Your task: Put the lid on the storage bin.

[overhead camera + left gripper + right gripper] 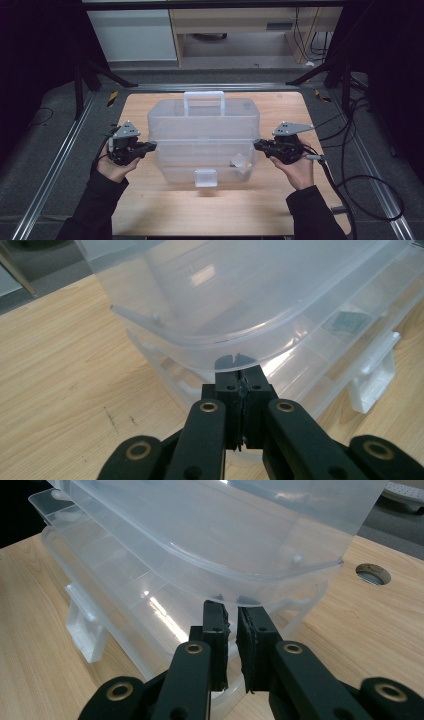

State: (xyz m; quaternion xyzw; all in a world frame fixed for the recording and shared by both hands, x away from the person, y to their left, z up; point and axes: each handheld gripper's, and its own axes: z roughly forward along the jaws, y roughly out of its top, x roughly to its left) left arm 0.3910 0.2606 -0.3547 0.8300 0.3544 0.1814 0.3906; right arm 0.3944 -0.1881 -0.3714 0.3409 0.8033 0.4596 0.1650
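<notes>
A translucent plastic storage box (203, 142) with a handled lid (204, 114) sits at the middle of the wooden table (150, 210), a gripper at each end. The left gripper (151, 145) has its jaws pressed together at the lid's left rim, with perhaps only a thin edge between them; the right gripper (257, 145) meets the right end with a narrow gap between its jaws, and whether they pinch the rim cannot be told. The main risk is slipping: the plastic is smooth and glossy, the rim a thin curved lip, so a shallow bite could let one end drop and twist the raised lid. Uneven lifting could also tip the compartmented tray and spill the small items (241, 161) near the front right corner. A white latch (205, 177) hangs loose at the front.
</notes>
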